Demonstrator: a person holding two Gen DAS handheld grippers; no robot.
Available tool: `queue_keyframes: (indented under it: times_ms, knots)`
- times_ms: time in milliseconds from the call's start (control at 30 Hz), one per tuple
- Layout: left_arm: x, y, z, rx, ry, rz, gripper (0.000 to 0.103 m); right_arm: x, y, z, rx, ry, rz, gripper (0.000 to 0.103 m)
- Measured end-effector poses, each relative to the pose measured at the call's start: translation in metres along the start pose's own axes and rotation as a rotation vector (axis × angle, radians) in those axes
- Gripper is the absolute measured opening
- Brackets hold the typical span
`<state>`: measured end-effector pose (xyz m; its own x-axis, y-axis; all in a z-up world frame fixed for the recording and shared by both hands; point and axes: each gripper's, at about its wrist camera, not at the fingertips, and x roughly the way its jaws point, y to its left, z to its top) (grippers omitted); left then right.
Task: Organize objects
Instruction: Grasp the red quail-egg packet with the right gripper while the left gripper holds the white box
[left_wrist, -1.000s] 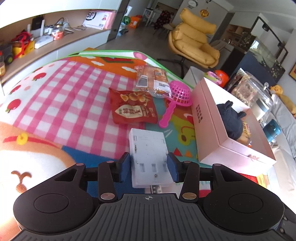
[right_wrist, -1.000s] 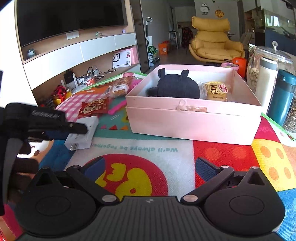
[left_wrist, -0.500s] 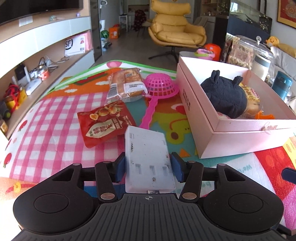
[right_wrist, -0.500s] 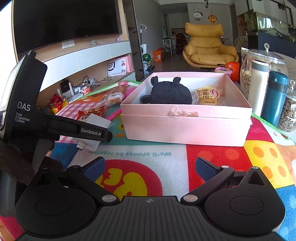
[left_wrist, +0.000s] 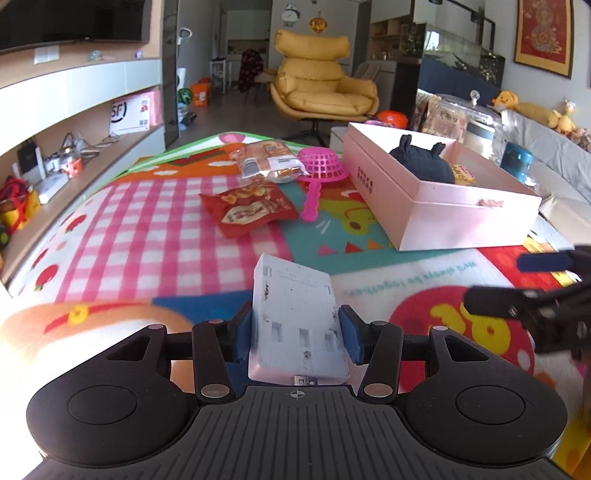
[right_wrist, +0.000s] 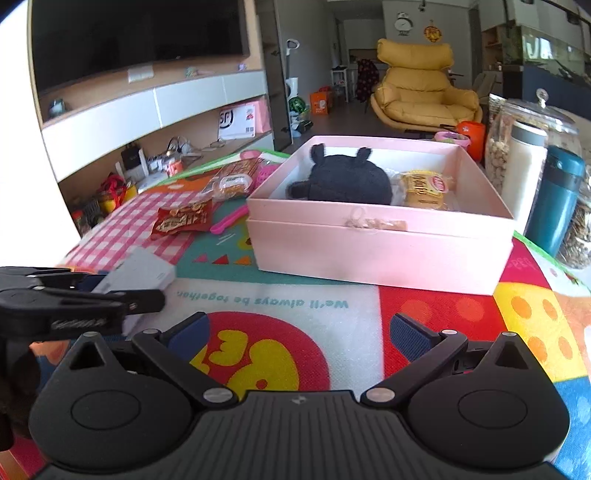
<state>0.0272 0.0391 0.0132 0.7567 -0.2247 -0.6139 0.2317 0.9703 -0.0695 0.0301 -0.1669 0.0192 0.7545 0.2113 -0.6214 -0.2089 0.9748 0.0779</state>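
Note:
My left gripper (left_wrist: 297, 326) is shut on a white power strip (left_wrist: 295, 317) and holds it above the colourful mat. It also shows in the right wrist view (right_wrist: 142, 275), held by the left gripper (right_wrist: 110, 291). My right gripper (right_wrist: 299, 330) is open and empty, facing the open pink box (right_wrist: 380, 254). The box (left_wrist: 436, 218) holds a black plush toy (right_wrist: 347, 181) and a yellow snack pack (right_wrist: 424, 186). A red snack bag (left_wrist: 251, 212), a bread pack (left_wrist: 269, 160) and a pink strainer (left_wrist: 321, 171) lie on the mat left of the box.
A glass jar (right_wrist: 517, 147), a white bottle (right_wrist: 526, 173) and a teal flask (right_wrist: 557, 199) stand right of the box. A shelf unit (left_wrist: 55, 162) with clutter runs along the left. A yellow armchair (left_wrist: 321, 88) stands behind the table.
My left gripper has lowered and swung right with the power strip, so the box sits farther off. My right gripper has held nearly still and stayed open.

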Motion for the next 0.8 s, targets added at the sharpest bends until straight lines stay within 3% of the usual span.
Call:
queue_keyframes:
  times_ms: [233, 400, 567, 733, 800]
  knots:
    - [-0.011, 0.009, -0.009, -0.041, -0.027, -0.036, 0.053, 0.013, 0.047, 0.062, -0.108, 0.031, 0.118, 0.103]
    - [-0.011, 0.013, -0.011, -0.066, -0.041, -0.051, 0.053, 0.065, 0.09, 0.112, -0.194, 0.135, 0.165, 0.103]
    - [-0.014, 0.022, -0.013, -0.115, -0.05, -0.083, 0.053, 0.132, 0.115, 0.131, -0.253, 0.245, 0.113, 0.103]
    - [-0.015, 0.029, -0.015, -0.15, -0.059, -0.105, 0.053, 0.177, 0.118, 0.135, -0.196, 0.328, 0.085, 0.103]
    - [-0.015, 0.031, -0.015, -0.163, -0.063, -0.114, 0.053, 0.18, 0.125, 0.133, -0.226, 0.331, 0.073, 0.093]
